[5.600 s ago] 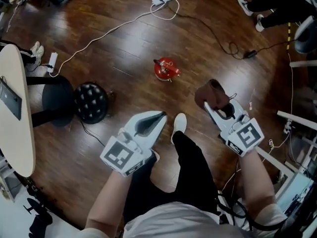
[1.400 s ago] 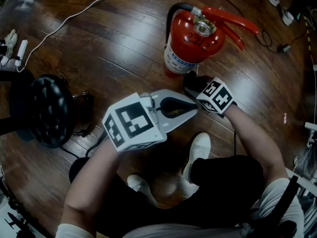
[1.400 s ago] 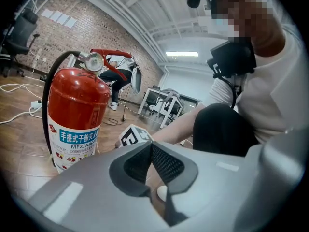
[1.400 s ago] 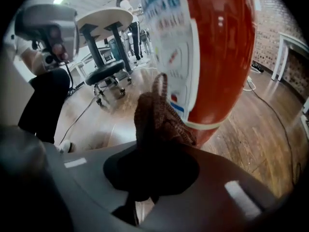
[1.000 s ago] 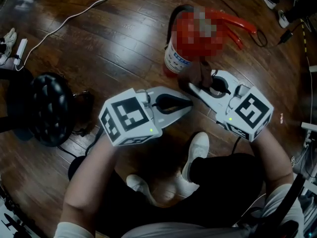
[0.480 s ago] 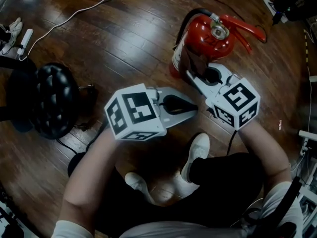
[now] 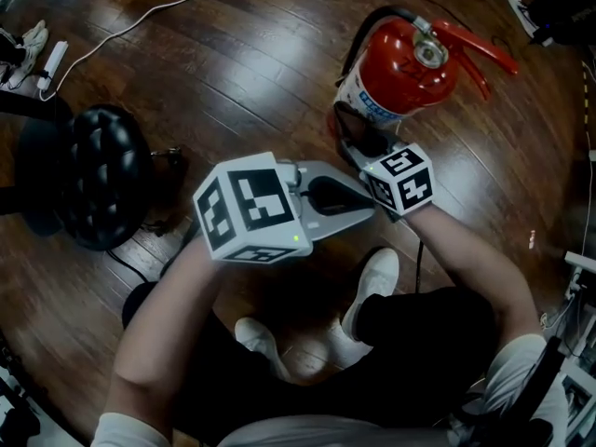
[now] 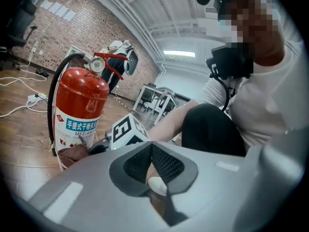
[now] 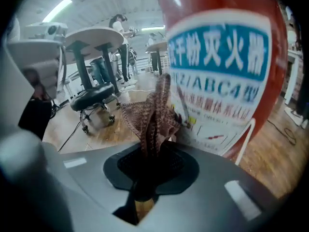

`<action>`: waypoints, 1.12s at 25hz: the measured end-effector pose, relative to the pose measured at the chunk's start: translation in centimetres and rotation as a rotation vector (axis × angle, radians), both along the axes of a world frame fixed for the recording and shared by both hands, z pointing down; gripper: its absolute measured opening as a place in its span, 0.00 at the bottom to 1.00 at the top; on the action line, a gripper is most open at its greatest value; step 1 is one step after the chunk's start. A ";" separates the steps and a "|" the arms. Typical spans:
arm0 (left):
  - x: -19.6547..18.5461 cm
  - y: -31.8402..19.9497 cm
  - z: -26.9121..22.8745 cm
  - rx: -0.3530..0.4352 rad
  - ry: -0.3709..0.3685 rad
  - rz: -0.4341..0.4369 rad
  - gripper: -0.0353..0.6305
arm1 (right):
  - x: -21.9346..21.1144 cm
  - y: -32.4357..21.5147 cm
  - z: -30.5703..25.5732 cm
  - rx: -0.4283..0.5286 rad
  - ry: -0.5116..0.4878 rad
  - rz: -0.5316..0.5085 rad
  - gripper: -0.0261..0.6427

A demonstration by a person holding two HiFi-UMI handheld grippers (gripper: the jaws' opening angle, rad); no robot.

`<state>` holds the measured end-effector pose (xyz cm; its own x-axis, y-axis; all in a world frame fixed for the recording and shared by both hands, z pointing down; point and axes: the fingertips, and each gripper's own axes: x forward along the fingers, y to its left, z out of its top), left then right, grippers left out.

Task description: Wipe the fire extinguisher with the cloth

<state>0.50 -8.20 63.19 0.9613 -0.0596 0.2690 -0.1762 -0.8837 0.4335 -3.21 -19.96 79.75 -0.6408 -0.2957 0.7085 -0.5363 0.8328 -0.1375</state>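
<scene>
- Fire extinguisher (image 7: 402,71): red cylinder, standing upright on the wooden floor (image 7: 233,73), ahead of the person's knees. White label with blue band on its body; black hose (image 7: 365,28) curves down one side; red lever (image 7: 484,49) juts from the top.
- Right gripper (image 9: 151,149): jaws clenched on the cloth (image 9: 150,112), which stands up out of the pads as a bunched brown fold.
- Right gripper view: cloth lies against the lower part of the extinguisher's label; the cylinder fills the right of that view, very close.
- Head view: the right gripper's marker cube (image 7: 399,177) sits just below the extinguisher's base, jaws pointing at the cylinder; the dark cloth shows between the cube and the red body, low on the near side.
- Left gripper (image 7: 365,209): jaws closed tip to tip, nothing held. Through the small gap behind the pads only the person's white shoe (image 8: 157,185) shows.
- Left gripper is held near the right one, on its left, jaw tips just beside the right cube. It is apart from the extinguisher.
- Left gripper view: extinguisher upright at left, with the cloth at its lower label and the right cube next to it.
- Surroundings: black stool (image 7: 91,177) well to the left of the extinguisher; white cable (image 7: 158,9) trailing across the floor beyond it.
- Person crouches; both forearms and dark trousers (image 7: 410,343) in the head view.
</scene>
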 end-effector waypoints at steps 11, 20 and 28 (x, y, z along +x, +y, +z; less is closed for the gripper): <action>-1.0 0.3 0.7 0.001 -0.028 -0.014 0.06 | -0.6 0.6 6.6 -0.139 0.027 0.105 0.12; -0.6 0.9 -0.3 0.028 -0.005 0.022 0.06 | -4.9 -1.6 -7.7 0.062 -0.198 0.143 0.12; -0.5 2.7 -1.3 0.044 0.024 0.068 0.06 | -6.1 -3.1 -13.2 0.182 -0.249 0.185 0.12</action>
